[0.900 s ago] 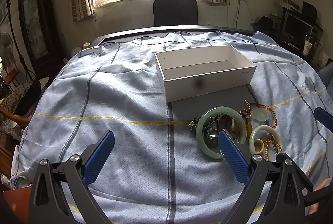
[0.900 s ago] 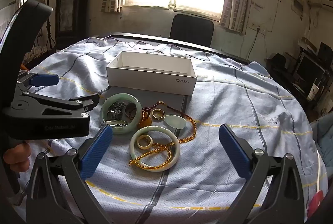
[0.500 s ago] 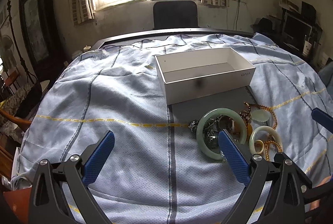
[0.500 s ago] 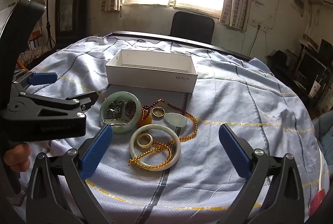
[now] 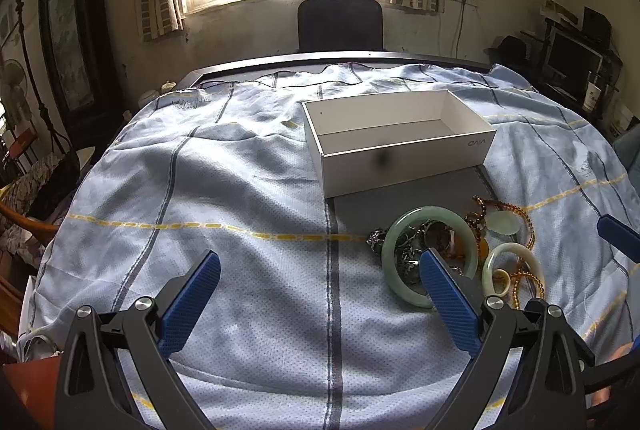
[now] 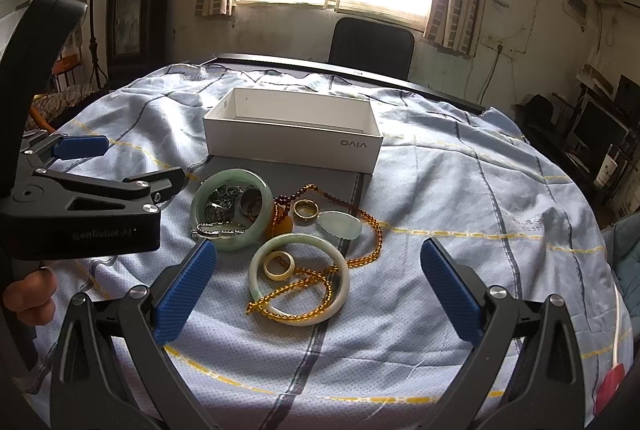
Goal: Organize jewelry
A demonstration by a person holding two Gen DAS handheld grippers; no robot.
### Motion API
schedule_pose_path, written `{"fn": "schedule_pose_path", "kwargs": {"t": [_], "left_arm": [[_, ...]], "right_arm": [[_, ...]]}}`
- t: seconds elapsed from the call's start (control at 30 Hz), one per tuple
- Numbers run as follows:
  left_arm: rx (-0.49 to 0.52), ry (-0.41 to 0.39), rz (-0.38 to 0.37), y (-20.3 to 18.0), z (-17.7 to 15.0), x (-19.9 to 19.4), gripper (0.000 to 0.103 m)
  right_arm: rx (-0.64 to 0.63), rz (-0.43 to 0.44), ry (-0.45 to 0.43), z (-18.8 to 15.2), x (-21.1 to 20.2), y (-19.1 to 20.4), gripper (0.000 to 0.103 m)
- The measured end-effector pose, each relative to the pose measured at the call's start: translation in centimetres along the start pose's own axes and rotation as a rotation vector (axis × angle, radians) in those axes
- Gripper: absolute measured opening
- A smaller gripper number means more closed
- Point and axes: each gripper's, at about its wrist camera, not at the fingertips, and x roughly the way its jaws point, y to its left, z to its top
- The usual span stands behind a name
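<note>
An empty white box (image 5: pixel 396 138) (image 6: pixel 294 130) stands on the blue cloth. In front of it lies a heap of jewelry: a thick green bangle (image 6: pixel 232 210) (image 5: pixel 430 254) around silver chains, a thinner pale bangle (image 6: pixel 299 280) (image 5: pixel 512 270), a small cream ring (image 6: pixel 279 265), a gold ring (image 6: pixel 306 208), a pale jade pendant (image 6: pixel 339 224) and an amber bead necklace (image 6: pixel 372 230). My left gripper (image 5: pixel 320 294) is open, left of the heap, its right finger over the green bangle. My right gripper (image 6: pixel 318 280) is open, just short of the pale bangle. Neither holds anything.
A round table under the blue checked cloth (image 5: pixel 200 190) fills both views. A dark chair (image 5: pixel 340 24) stands behind it under a bright window. Shelves with monitors (image 6: pixel 600 126) are at the right. A person's fingers (image 6: pixel 30 294) hold the left gripper's body (image 6: pixel 80 214).
Both grippers stay open and nearly still. The right wrist view has drifted slightly; the jewelry and box have not moved.
</note>
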Motion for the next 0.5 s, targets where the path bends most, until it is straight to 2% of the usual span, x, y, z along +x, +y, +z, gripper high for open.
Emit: {"fn": "schedule_pose_path", "kwargs": {"t": [0.5], "left_arm": [[-0.001, 0.009, -0.005, 0.09, 0.01, 0.21, 0.1]], "right_arm": [[0.0, 0.007, 0.013, -0.2, 0.3, 0.17, 0.099]]}}
